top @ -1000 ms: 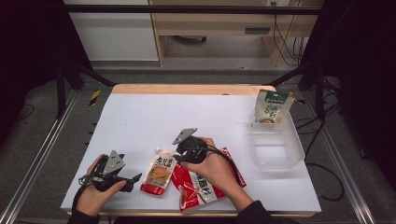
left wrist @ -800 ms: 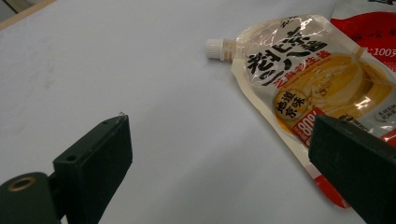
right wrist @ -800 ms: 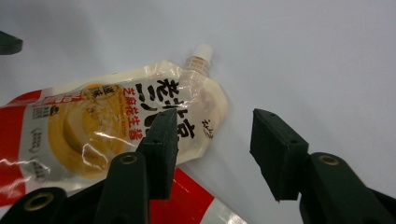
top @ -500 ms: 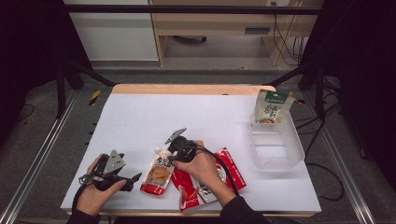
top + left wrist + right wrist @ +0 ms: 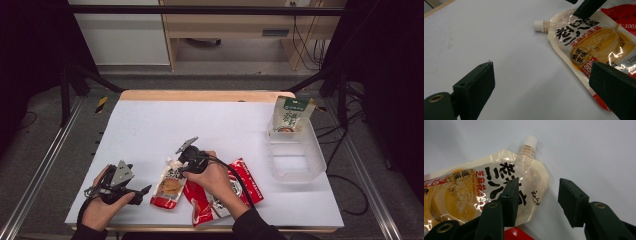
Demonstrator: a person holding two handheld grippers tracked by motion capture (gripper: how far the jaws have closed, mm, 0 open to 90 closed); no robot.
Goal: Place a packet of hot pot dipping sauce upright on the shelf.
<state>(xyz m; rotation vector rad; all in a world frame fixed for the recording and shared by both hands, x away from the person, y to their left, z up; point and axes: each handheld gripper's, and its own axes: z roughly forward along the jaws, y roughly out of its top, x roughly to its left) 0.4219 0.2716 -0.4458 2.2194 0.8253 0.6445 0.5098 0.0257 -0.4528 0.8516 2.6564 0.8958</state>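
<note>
A cream spouted sauce pouch point(image 5: 169, 183) lies flat near the table's front edge, cap point(image 5: 529, 141) pointing away. My right gripper point(image 5: 182, 161) hovers low over its upper end. In the right gripper view this gripper point(image 5: 539, 185) is open and its jaws have just been opening: one jaw stands over the pouch point(image 5: 486, 187), the other over bare table, with the pouch's corner between them and unpressed. My left gripper point(image 5: 142, 194) rests to the pouch's left, open. Its jaws point(image 5: 541, 71) span bare table beside the pouch point(image 5: 586, 42).
Red packets point(image 5: 244, 181) lie under and beside the right forearm. A clear plastic bin point(image 5: 296, 159) sits at the right, with a green-and-white pouch point(image 5: 292, 114) standing at its far end. The white table point(image 5: 200, 125) stretches back to a wooden edge.
The right hand and gripper moved left and down onto the spouted pouch's upper end. The left gripper stayed put.
</note>
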